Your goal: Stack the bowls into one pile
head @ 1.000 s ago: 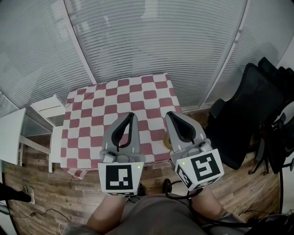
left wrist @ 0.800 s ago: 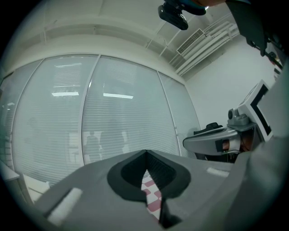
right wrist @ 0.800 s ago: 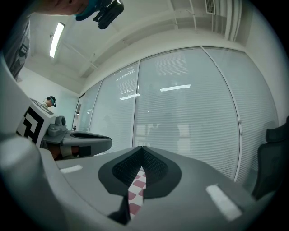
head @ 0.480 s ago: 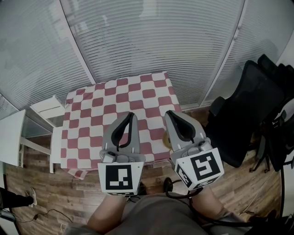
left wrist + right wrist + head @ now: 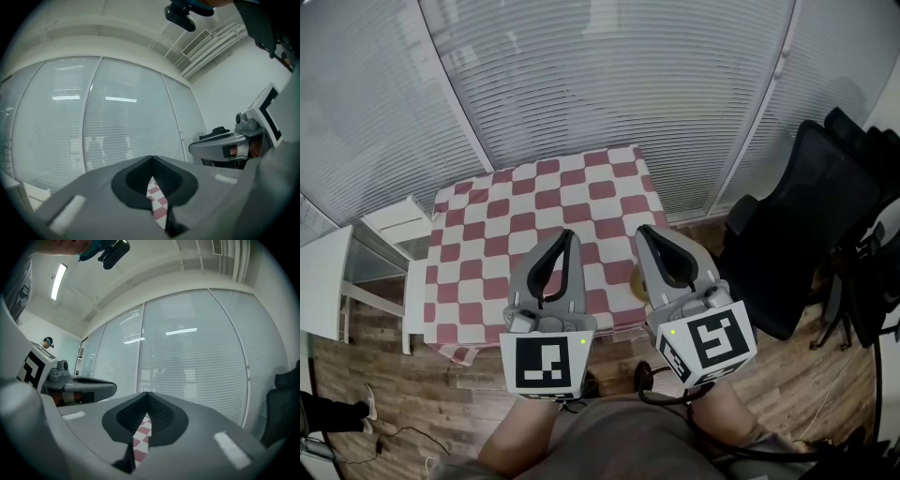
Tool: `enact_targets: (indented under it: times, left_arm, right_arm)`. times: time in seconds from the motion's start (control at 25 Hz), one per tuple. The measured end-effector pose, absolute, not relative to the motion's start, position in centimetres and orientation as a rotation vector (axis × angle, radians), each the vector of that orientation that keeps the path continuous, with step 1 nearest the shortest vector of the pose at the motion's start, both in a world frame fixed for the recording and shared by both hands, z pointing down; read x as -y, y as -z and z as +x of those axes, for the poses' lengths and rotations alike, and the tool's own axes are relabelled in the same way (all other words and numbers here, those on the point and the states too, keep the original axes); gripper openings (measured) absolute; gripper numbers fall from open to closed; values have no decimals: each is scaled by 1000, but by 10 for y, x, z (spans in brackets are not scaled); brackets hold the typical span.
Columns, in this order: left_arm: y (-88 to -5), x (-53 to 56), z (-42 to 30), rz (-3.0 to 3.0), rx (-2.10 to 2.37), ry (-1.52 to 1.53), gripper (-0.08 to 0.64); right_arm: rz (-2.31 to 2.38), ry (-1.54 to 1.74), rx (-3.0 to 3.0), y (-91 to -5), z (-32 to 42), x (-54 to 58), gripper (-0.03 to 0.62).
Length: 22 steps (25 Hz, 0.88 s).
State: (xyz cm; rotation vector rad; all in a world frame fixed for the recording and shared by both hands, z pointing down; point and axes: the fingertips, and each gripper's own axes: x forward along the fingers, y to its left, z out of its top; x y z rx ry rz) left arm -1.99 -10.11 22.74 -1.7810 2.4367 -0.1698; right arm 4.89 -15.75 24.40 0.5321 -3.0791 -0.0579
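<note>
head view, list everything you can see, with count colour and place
red and white checked tablecloth: one, on the table in the middle, below the blinds
tan round thing: one, on the cloth near its front edge, mostly hidden behind the right claw; maybe a bowl, cannot tell
white slatted blinds: several panels, across the top
white side table: one, left of the checked table
black office chair: one, at the right
brown wooden floor: around the table
dark cable: one, on the floor at lower left
left claw: one, grey, shut, empty, over the cloth
right claw: one, grey, shut, empty, over the cloth
</note>
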Motion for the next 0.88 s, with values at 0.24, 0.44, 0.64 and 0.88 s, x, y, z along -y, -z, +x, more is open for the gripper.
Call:
enact_targets:
  times: [0.24,0.44,0.64,0.88]
  left_arm:
    - [-227,100,-17,-1781,-2435,173,0]
    - [-226,100,-14,-1780,-2430,175,0]
    - [-226,99,-12,-1782,-2432,171,0]
    - [-228,100,-13,-1786,-2435,171,0]
  right_arm:
    - [532,71,3082,-243,51,156,26]
    - [531,76,3084,-243,53,155,26]
    - [531,80,3083,-243,55,154,26]
    - [527,88,3078,-245,54,154,26]
